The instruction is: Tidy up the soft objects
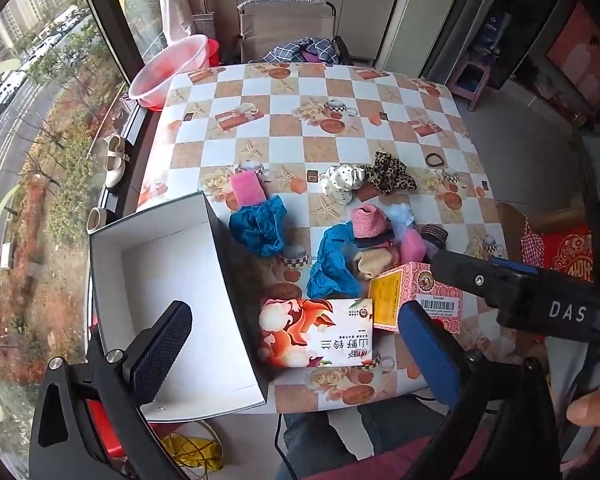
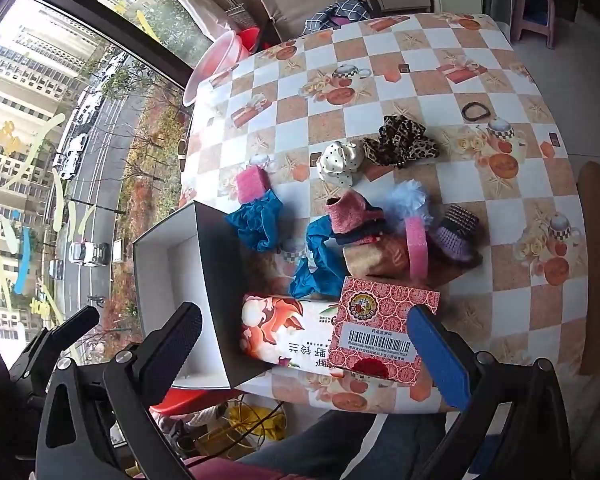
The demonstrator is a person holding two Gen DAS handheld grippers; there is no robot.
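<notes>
Both grippers' fingers point(image 1: 168, 344) point(image 2: 440, 352) spread wide, holding nothing

Soft items point(image 2: 364, 236) loose on tabletop point(image 2: 420, 92): blue cloths, pink sponges, socks, scrunchies; white box point(image 2: 168, 280) open beside them.

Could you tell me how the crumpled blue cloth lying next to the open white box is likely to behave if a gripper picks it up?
The blue cloth is bunched in loose folds, so it will probably droop and unfurl rather than hold its shape. It looks thin, so likely light. It touches the pink sponge, which might get nudged. Both grippers, left and right, are open and away from it.
</notes>
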